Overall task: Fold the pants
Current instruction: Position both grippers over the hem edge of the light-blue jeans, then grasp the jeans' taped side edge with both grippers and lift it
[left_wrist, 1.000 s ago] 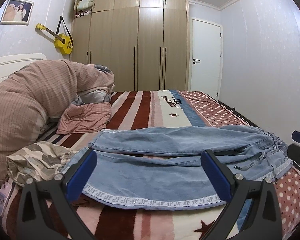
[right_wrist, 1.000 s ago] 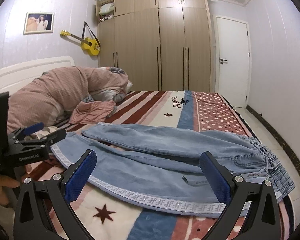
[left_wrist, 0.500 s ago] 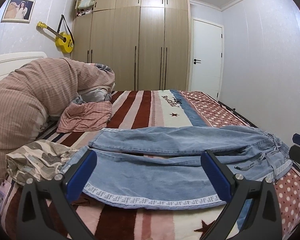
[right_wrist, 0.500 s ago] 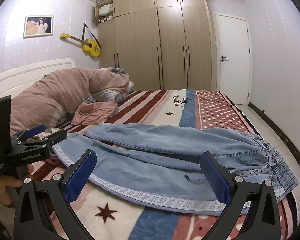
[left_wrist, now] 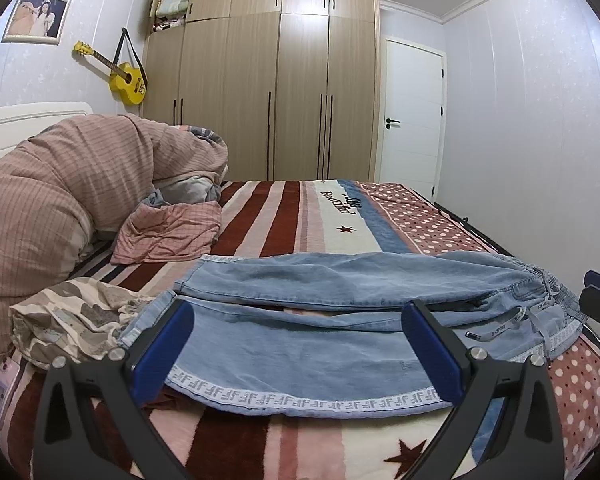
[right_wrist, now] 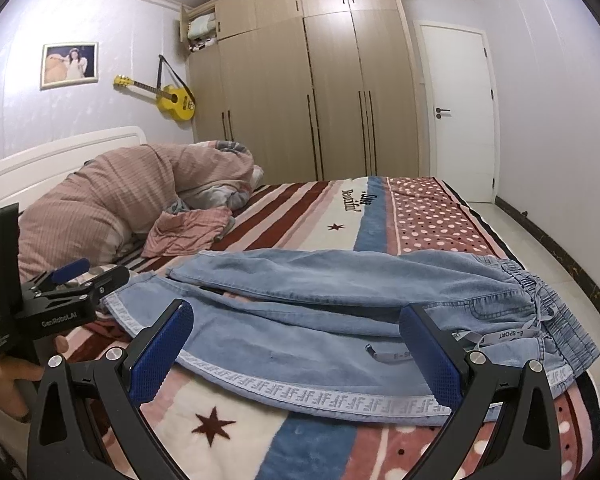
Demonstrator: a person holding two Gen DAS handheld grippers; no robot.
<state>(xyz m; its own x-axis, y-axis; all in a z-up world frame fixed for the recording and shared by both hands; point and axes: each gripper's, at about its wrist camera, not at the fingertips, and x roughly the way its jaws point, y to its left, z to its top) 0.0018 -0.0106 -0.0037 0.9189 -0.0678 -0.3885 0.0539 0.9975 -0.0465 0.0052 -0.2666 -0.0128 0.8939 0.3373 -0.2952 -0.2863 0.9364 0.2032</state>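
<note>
Both spread wide and empty: left gripper (left_wrist: 296, 348), right gripper (right_wrist: 296, 348). Light-blue pants (left_wrist: 340, 320) flat across the striped blanket (left_wrist: 284, 208), waistband (right_wrist: 540, 300) at 3 o'clock, cuffs at 9 o'clock. Soft, limp denim, probably a little heavy; best pinched at waistband edge and cuffs.

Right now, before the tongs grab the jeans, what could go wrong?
Three things might go wrong:
1. The drawstring lies loose on the jeans; the right tongs could pinch only that.
2. The camouflage cloth touches the leg cuffs, so the left tongs may catch it too.
3. The waistband sits near the bed's edge, so the jeans could slide off.
</note>
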